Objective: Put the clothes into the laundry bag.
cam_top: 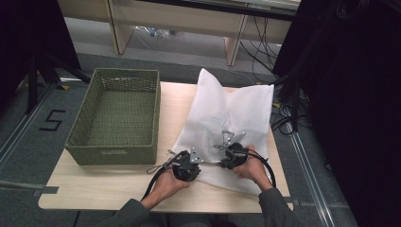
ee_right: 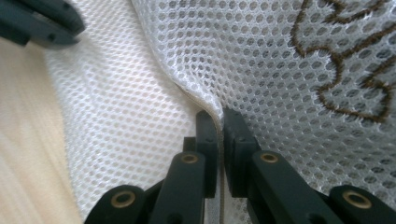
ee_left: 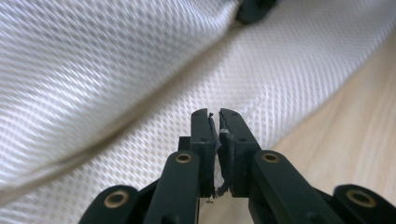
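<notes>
A white mesh bag (cam_top: pixel 227 113) lies flat on the wooden table (cam_top: pixel 94 189), right of centre. My right gripper (cam_top: pixel 231 152) rests on the bag's near part. In the right gripper view its jaws (ee_right: pixel 220 114) are shut on a raised fold of the mesh (ee_right: pixel 280 56), beside brown embroidery (ee_right: pixel 345 70). My left gripper (cam_top: pixel 191 161) sits at the bag's near left edge. In the left gripper view its jaws (ee_left: pixel 218 114) stand together with only a sliver of a gap and no cloth between them, the mesh (ee_left: pixel 116 70) just beyond the tips.
A green woven basket (cam_top: pixel 125 72) with nothing in it stands on the table's left half. Bare wood (ee_left: pixel 355 140) runs along the bag's near edge. Dark stands and cables line the floor at both sides, with a desk frame behind the table.
</notes>
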{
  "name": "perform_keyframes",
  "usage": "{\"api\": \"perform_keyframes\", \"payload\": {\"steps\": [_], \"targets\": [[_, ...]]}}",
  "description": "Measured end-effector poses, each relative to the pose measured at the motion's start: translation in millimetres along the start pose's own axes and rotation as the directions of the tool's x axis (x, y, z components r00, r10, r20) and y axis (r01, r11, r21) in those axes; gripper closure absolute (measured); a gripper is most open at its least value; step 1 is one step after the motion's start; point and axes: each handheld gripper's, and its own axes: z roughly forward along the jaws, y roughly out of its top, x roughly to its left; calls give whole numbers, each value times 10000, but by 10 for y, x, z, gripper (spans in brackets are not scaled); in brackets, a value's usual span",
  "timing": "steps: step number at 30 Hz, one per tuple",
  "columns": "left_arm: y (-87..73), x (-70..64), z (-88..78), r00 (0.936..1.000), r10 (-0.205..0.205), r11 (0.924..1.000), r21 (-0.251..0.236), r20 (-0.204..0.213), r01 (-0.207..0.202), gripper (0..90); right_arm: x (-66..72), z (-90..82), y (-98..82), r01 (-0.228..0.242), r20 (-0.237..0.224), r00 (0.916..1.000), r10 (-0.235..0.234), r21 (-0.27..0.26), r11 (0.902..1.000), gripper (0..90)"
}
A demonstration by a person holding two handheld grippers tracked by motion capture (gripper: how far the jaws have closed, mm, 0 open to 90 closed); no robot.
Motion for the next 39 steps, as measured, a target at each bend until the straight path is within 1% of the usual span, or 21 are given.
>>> {"api": "perform_keyframes", "payload": {"steps": [2,6,7,10,12,18,19,21,22,23,24,26,27,28,29,30,32,35,36,37,39], "targets": [[-35,-8,19,9998,174,9997,176,40,-174,841,-8,5,2,40,49,10000,-40,4,10000,869],[-68,-22,25,9999,-51,9999,98,149,50,860,-24,8,-1,-33,119,9999,34,-85,10000,869],[-74,-41,18,9999,16,9999,111,154,-18,864,-32,5,-2,71,234,9997,-69,-94,9999,869],[-100,-144,-16,9996,200,9995,220,211,-204,873,-57,9,-9,-62,249,9997,64,-76,10000,869],[-120,-205,-37,9995,294,9994,181,81,-296,874,-64,21,-14,-20,281,9996,21,-4,10000,869],[-168,-315,-74,9998,181,9996,208,62,-183,877,-71,59,31,363,699,9969,-362,-7,9993,869],[-172,-326,-74,9996,163,9996,219,227,-168,877,-78,63,42,284,773,9966,-281,-20,9996,869],[-176,-340,-74,9997,110,9997,201,239,-114,877,-118,73,60,267,799,9965,-262,-53,9996,869],[-188,-398,-98,9938,-662,9975,170,-894,680,877,-133,78,68,207,827,9964,-202,-59,9998,869],[-185,-390,-93,9955,-586,9980,174,-748,600,876,-146,80,79,191,834,9963,-186,-55,9998,869],[-176,-356,-90,9977,-152,9997,169,-666,163,876,-153,83,85,178,849,9962,-170,-85,9998,869],[-152,-273,-90,9934,952,9954,153,-643,-944,874,-139,77,88,231,908,9956,-224,-62,9997,868],[-136,-228,-97,9847,1510,9885,135,-866,-1504,872,-131,67,88,425,862,9954,-423,-3,9991,866],[-118,-183,-86,9764,2091,9779,69,-548,-2090,871,-112,51,86,432,809,9958,-431,7,9991,864],[-90,-129,-80,9577,2852,9584,26,-393,-2853,868,-99,36,83,518,756,9958,-513,-41,9987,862],[-54,-75,-82,9282,3691,9292,4,-462,-3695,865,-81,18,76,485,714,9963,-480,-54,9988,862],[22,2,-88,8589,5080,8606,-29,-654,-5092,858,-56,-20,60,762,612,9953,-755,-102,9970,859],[112,65,-115,7611,6364,7656,-173,-1256,-6430,822,15,-90,36,856,545,9949,-850,-95,9963,842],[131,78,-127,7394,6592,7445,-197,-1370,-6674,814,27,-108,32,897,546,9946,-887,-171,9958,831],[141,86,-132,7303,6715,7339,-241,-1256,-6789,805,33,-116,28,976,521,9940,-962,-235,9950,826],[161,94,-153,7227,6850,7233,-332,-919,-6898,777,45,-126,21,957,569,9939,-940,-285,9950,810]]}}
